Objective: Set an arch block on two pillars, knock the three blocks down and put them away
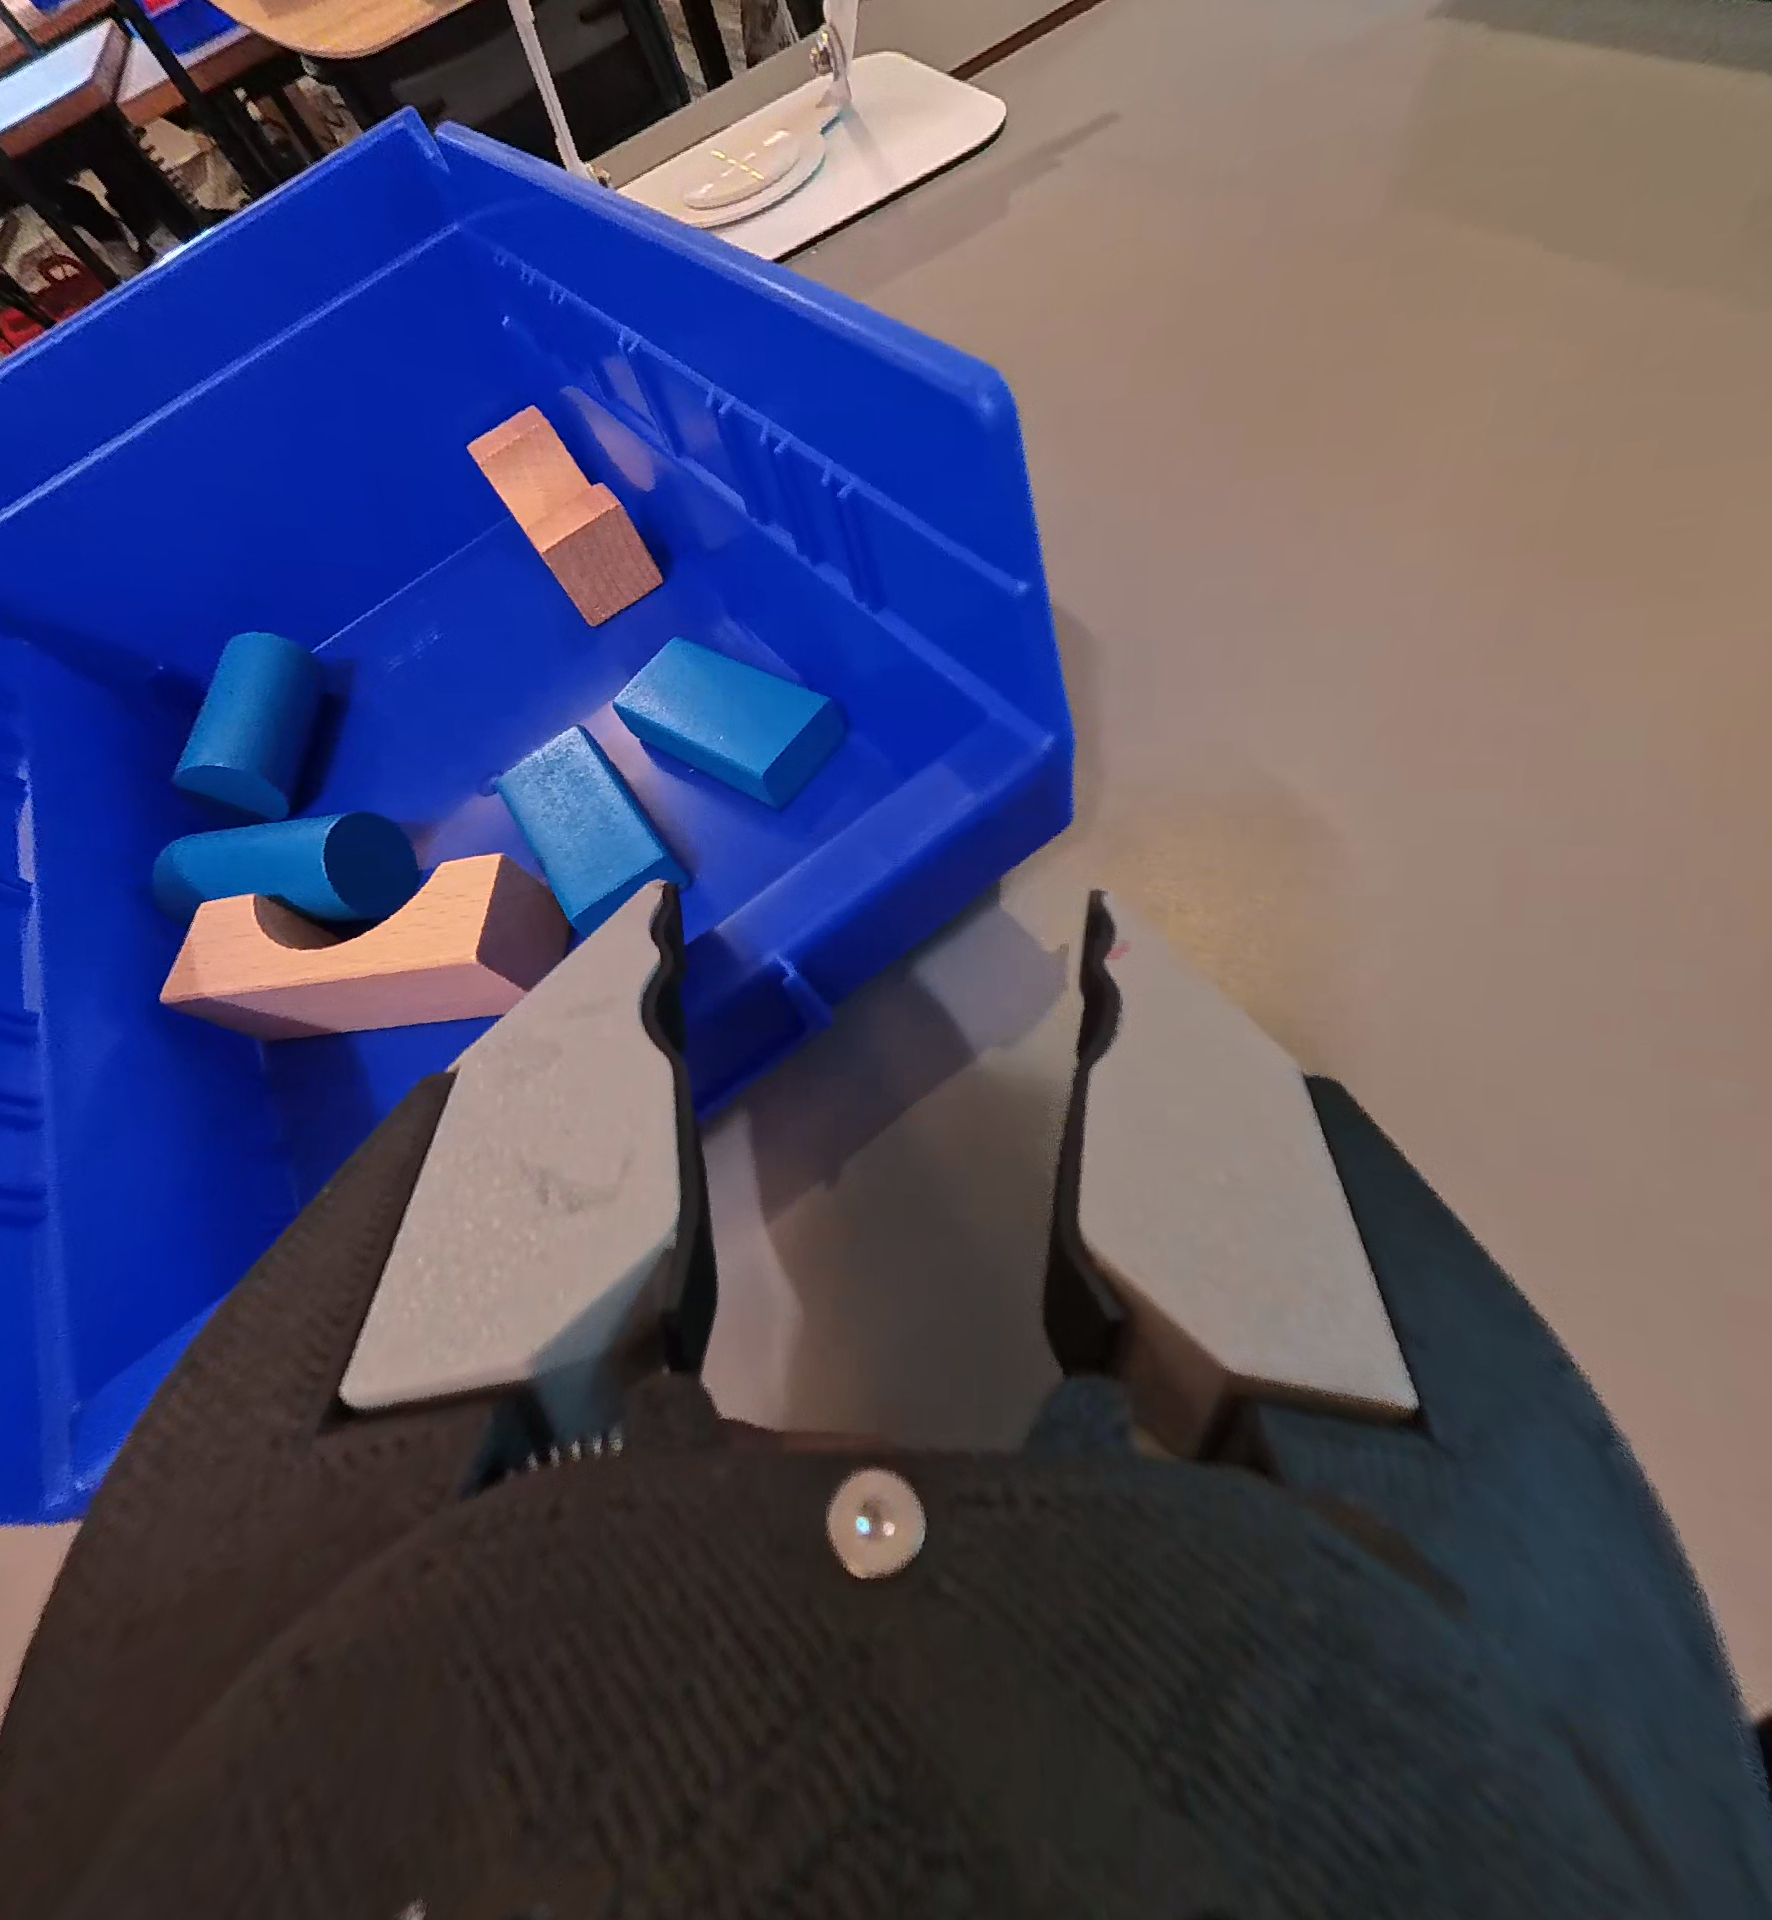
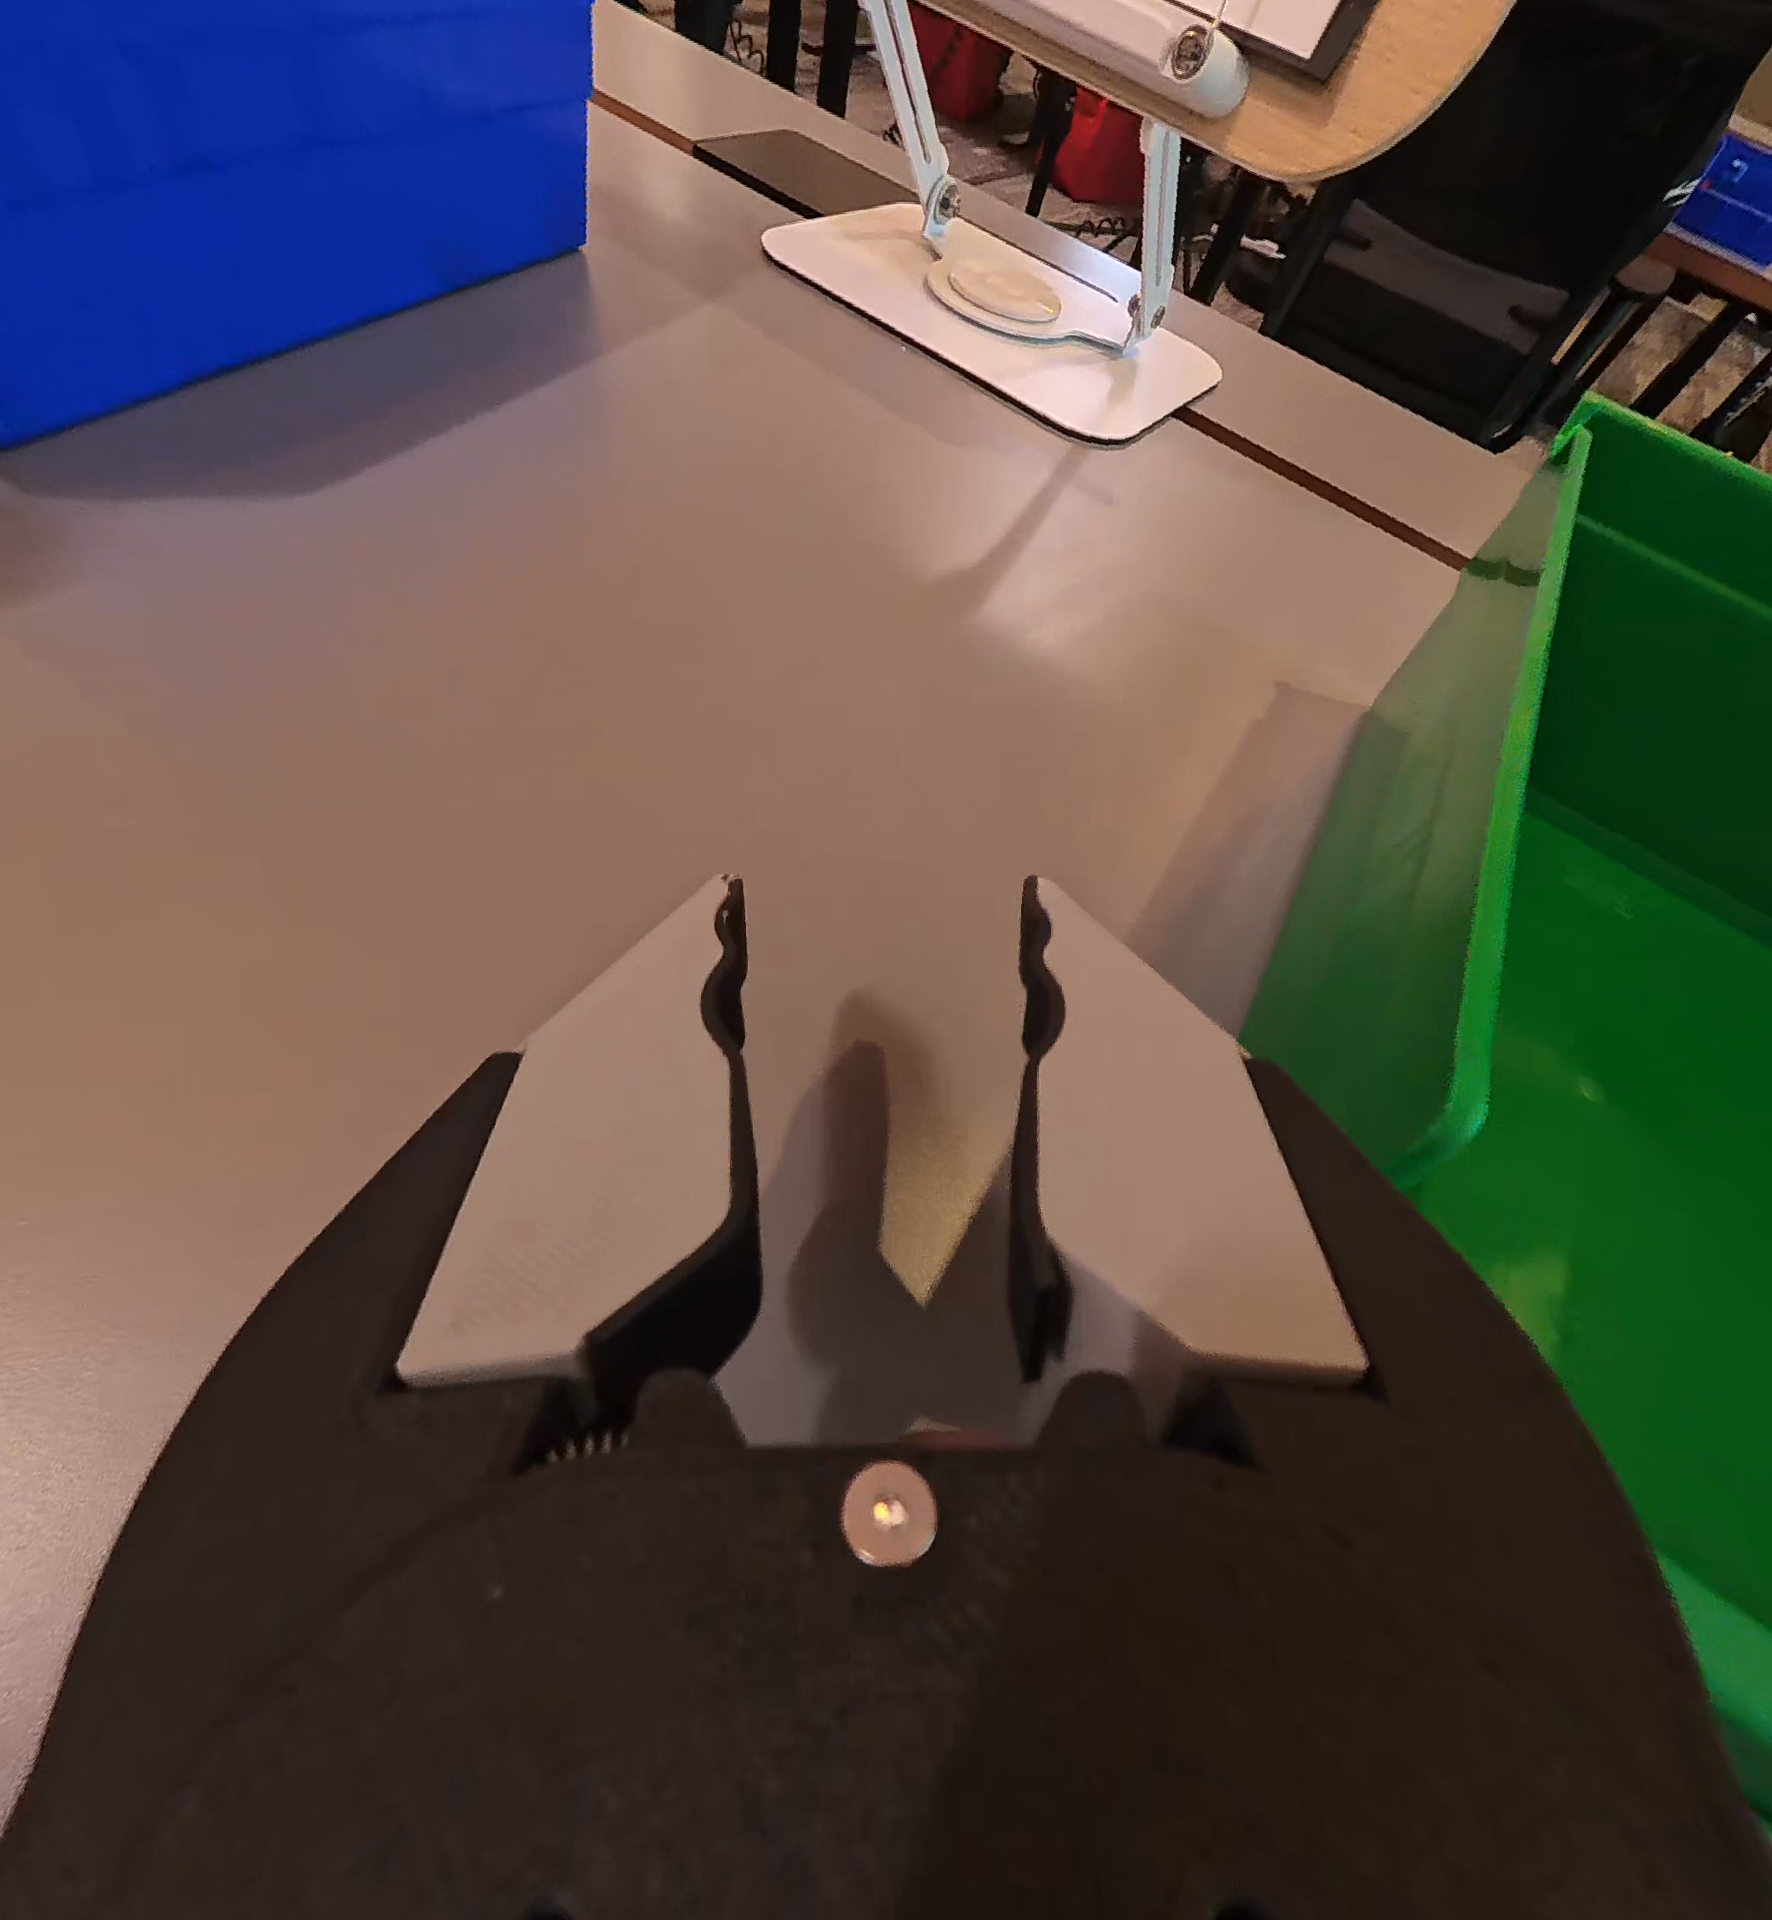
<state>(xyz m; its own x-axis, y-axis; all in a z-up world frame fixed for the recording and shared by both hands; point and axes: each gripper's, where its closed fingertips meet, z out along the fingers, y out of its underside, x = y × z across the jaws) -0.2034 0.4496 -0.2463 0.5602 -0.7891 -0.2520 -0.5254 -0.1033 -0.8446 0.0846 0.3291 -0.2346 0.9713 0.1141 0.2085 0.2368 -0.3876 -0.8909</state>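
Observation:
In the left wrist view a blue bin on the grey table holds several blocks. A plain wooden arch block lies near its front, with a blue cylinder resting in its notch. A second blue cylinder, two blue slabs and another wooden arch block lie beside them. My left gripper is open and empty, hovering over the bin's near right corner. My right gripper is open and empty above bare table. The blue bin's outer wall shows at the far left there.
A green bin stands at the right of the right wrist view. A white lamp base sits at the table's far edge, with chairs and desks beyond it. The grey tabletop stretches between the two bins. To the blue cylinder: left tips about 15 cm, right tips about 45 cm.

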